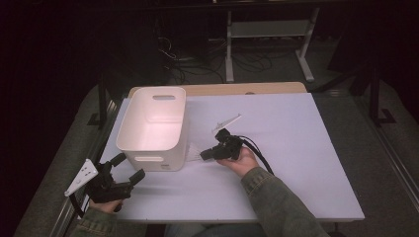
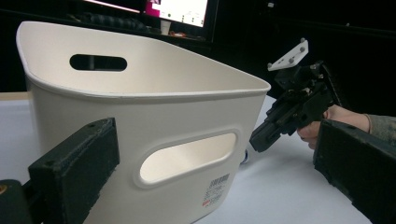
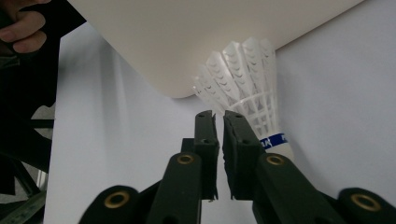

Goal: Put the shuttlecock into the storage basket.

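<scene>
**Shuttlecock: right gripper lined up, no grip yet**

Shuttlecock [image 3: 252, 93] lies on the white table [image 1: 296, 148], feathers touching the lower corner of the white bin [image 1: 153, 126], cork end toward the right gripper [image 1: 206, 154]. In the right gripper view its jaws sit nearly closed, a thin slit between them, nothing held; the shuttlecock is just off to one side of the tips, not between them.

Left gripper [image 1: 127, 168] has its jaws spread wide and empty, parked near the bin's front wall.

My read: approach step, pick not started. Next move needs the right jaws opened well wider, then shifted sideways over the cork or the banded base, not the feathers, which look crushable.

Clearance: bin wall is tight against the feathers, so little room on that side. Table to the right and front is open; approach from there.
</scene>
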The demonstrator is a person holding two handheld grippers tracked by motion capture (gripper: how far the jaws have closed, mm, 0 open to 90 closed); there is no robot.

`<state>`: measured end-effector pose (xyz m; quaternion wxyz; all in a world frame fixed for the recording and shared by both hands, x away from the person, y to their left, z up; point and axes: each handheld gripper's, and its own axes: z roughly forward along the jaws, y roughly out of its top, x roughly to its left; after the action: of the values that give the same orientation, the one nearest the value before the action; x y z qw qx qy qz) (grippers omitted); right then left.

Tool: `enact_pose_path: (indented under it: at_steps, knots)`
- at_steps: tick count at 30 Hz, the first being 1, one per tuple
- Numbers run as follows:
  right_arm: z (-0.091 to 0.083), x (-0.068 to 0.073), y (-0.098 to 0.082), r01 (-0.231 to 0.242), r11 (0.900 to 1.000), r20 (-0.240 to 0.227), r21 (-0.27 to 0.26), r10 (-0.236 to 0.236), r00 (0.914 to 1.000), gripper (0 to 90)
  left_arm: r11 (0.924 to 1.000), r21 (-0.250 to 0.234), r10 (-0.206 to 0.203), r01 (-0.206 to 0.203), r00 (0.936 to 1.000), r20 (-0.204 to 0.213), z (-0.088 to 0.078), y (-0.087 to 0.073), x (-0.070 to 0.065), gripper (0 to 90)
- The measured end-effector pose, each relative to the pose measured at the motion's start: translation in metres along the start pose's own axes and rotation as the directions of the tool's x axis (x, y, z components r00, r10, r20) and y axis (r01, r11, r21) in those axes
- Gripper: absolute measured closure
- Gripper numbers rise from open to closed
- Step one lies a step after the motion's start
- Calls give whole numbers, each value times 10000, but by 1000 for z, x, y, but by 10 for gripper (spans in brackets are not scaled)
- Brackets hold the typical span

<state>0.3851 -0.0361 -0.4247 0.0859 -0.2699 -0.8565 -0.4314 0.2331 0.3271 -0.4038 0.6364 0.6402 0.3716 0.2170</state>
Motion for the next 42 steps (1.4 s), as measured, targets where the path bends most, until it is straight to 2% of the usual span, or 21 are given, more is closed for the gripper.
enact_pose_path:
  at_steps: [1,2,4,6,11,13,14,18,19,22,25,28,29,33,37,39,42]
  knots:
    - [-2,0,0,51,10000,-93,-21,-51,9999,804,10000,11,-3,3,10000,-3,0,0,0,0]
    - [-3,0,1,304,9995,123,-55,-303,9995,783,10000,3,-6,6,10000,-4,0,0,0,0]
    - [-7,3,2,89,9999,95,-93,-88,9999,749,10000,-1,28,-28,10000,8,0,0,0,0]
    - [-9,2,3,156,9998,236,-126,-153,9996,691,10000,23,55,-55,10000,11,0,0,0,0]
    - [-16,-2,9,136,9997,322,191,-142,9994,465,10000,-74,9,-9,10000,3,0,0,0,0]
    - [-19,-3,10,305,9992,377,248,-314,9988,407,10000,-73,-8,8,10000,1,0,0,0,0]
    - [-20,-2,12,169,9995,389,251,-179,9991,372,10000,-76,3,-2,10000,9,0,0,0,0]
    - [-26,-4,17,230,9996,582,188,-241,9980,236,10000,-63,-3,4,10000,6,0,0,0,0]
    - [-27,-5,18,202,9997,500,145,-209,9985,204,10000,-60,9,-9,10000,3,0,0,0,0]
    - [-29,-7,21,181,9993,571,315,-199,9982,119,10000,-32,2,-2,10000,-8,0,0,0,0]
    - [-30,-11,24,410,9982,642,447,-438,9970,36,10000,-32,-4,4,10000,-4,0,0,0,0]
    - [-30,-16,26,504,9976,541,470,-529,9971,10,10000,-32,4,-4,10000,8,0,0,0,0]
    - [-29,-16,26,401,9976,569,557,-432,9974,0,10000,-37,9,-8,10000,12,0,0,0,0]
    - [-29,-21,29,495,9966,493,661,-528,9974,0,10000,-37,-2,2,10000,12,0,0,0,0]
    - [-27,-25,31,795,9947,499,646,-828,9953,0,10000,-36,-22,22,10000,16,0,0,0,0]
    - [-28,-25,32,801,9938,496,767,-840,9952,0,10000,-35,0,0,10000,18,0,0,0,0]
    - [-26,-28,32,849,9942,142,665,-861,9962,0,10000,-27,-20,20,10000,6,0,0,0,0]
